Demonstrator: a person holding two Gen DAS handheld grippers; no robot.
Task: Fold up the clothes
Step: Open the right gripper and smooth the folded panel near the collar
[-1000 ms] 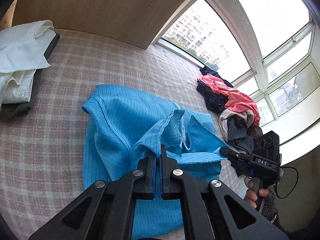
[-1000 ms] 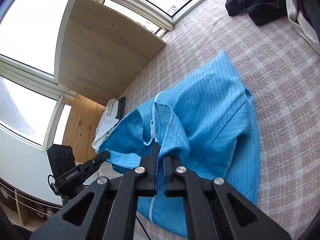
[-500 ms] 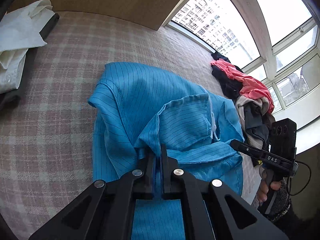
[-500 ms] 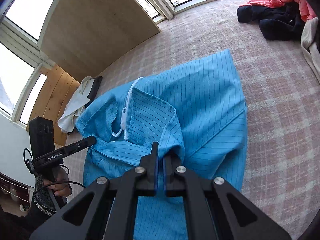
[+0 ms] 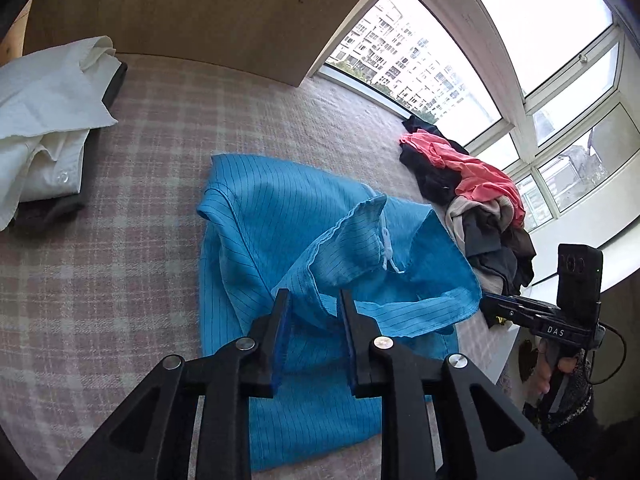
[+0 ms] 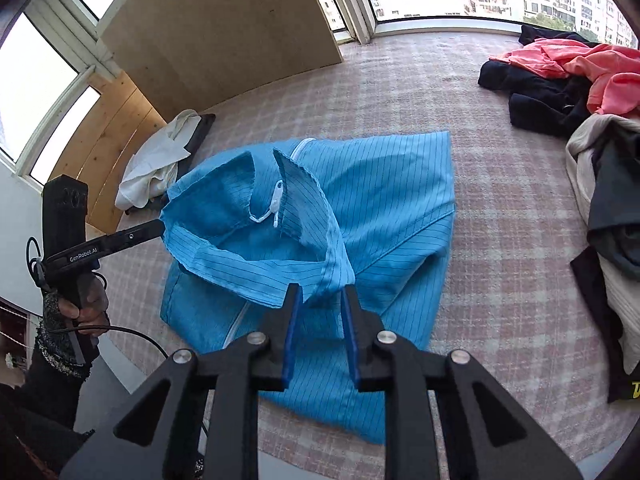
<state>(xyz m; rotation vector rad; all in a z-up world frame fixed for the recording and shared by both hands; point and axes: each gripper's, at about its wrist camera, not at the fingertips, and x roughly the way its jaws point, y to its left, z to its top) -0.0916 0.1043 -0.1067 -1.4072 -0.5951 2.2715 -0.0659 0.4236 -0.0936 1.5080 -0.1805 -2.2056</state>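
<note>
A blue pinstriped zip garment [image 5: 280, 240] lies partly folded on the pink checked surface [image 5: 120, 280]; it also shows in the right wrist view [image 6: 380, 208]. Its collar end with a white zipper pull [image 6: 276, 200] stands up in a loop between the two grippers. My left gripper [image 5: 313, 300] is open, jaws apart, with the collar's left corner between its fingertips. My right gripper [image 6: 318, 294] is open too, the collar's right corner between its fingertips. Each gripper shows in the other's view, the right [image 5: 492, 304] and the left [image 6: 154, 228], touching the collar edge.
A folded white shirt [image 5: 44, 120] on a dark garment lies far left. A heap of pink, black and beige clothes [image 5: 472, 196] lies at the right by the windows, also in the right wrist view [image 6: 580, 80]. A wooden panel [image 5: 180, 12] stands behind.
Both grippers have opened; they were shut on the collar corners before. The collar has dropped lower onto the folded garment.
</note>
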